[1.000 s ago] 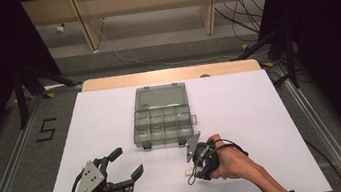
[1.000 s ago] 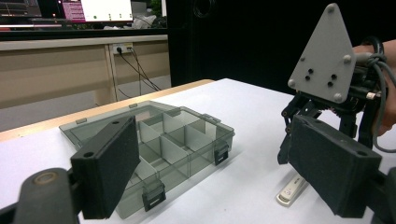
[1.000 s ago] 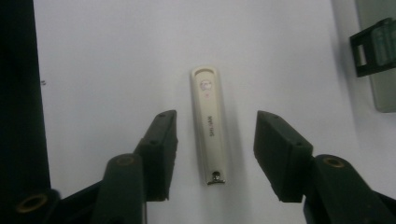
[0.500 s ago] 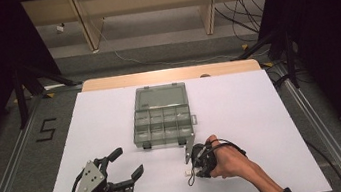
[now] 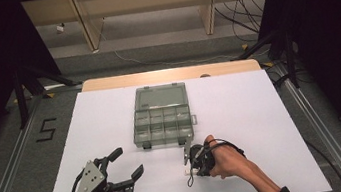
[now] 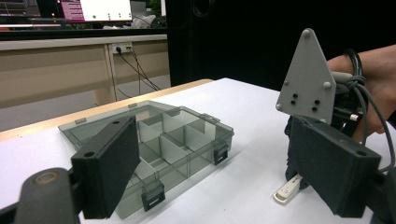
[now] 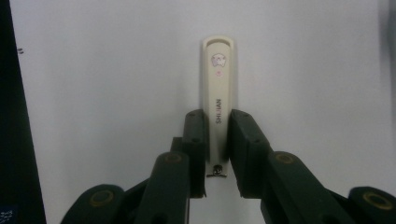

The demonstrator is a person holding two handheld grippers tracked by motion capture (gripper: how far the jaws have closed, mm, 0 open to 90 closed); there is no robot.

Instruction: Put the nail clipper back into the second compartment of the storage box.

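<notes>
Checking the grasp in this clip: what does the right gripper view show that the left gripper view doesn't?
Right gripper view: the nail clipper from above, lettering on its handle, black jaws pressed on both its sides. Left gripper view: the open compartment box and the right gripper's grey plate seen from outside. Both: the cream clipper lying on the white table.

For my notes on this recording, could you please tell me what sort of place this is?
Probably a lab or recording workspace: a white-covered table ringed by black curtains, cables trailing over the grey floor, and a lit computer monitor on a desk behind.
</notes>
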